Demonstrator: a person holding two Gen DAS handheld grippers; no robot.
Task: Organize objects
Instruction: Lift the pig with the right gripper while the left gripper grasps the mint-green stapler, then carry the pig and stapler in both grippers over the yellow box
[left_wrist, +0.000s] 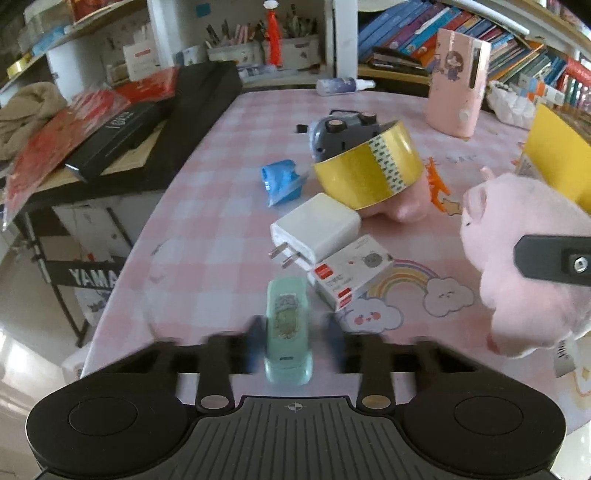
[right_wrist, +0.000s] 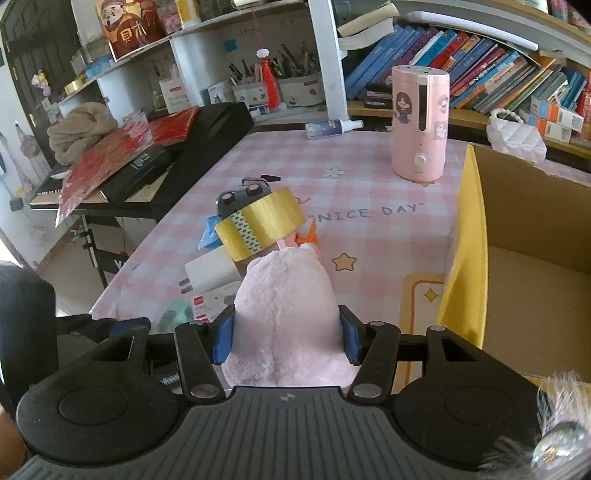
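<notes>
left gripper: my jaws are clamped narrow on the mint-green case, pitched steeply down at the table (charger just ahead) | right gripper: jaws squeezing the pink plush toy, raised and tilted down, cardboard box just to their right, probably its destination

Fluffy pink plush toy, glossy gold tape roll, smooth white plastic charger, cardboard box.
</notes>
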